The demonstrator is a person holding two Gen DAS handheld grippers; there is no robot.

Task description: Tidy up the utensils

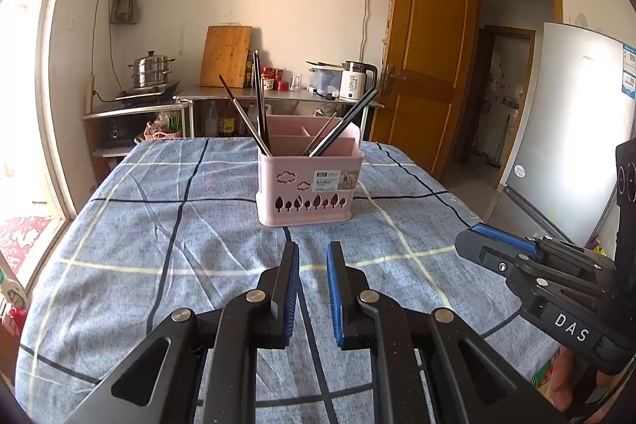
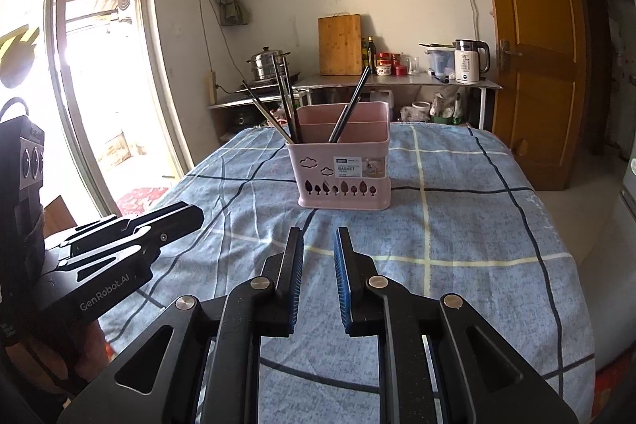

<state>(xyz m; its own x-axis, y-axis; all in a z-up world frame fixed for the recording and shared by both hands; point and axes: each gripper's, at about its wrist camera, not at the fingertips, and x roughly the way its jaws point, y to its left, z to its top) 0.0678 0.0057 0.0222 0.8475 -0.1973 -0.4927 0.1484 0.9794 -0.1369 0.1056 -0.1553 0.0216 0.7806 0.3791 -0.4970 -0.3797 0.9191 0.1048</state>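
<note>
A pink utensil basket point(image 1: 308, 185) with tree cut-outs stands upright in the middle of the table; it also shows in the right wrist view point(image 2: 342, 171). Several dark chopsticks point(image 1: 260, 108) lean out of its left compartment and more chopsticks point(image 1: 348, 120) out of the right one; in the right wrist view they show as chopsticks point(image 2: 284, 102). My left gripper point(image 1: 312, 253) is open and empty, above the cloth short of the basket. My right gripper point(image 2: 318, 239) is open and empty, likewise short of the basket. Each gripper shows at the other view's side.
The table carries a blue checked cloth point(image 1: 159, 225). Behind it stand a steel counter point(image 1: 278, 94) with a cutting board, jars and a kettle point(image 1: 355, 80), and a steamer pot point(image 1: 153, 70). A fridge point(image 1: 572, 130) and a wooden door point(image 1: 423, 66) are at right, a window at left.
</note>
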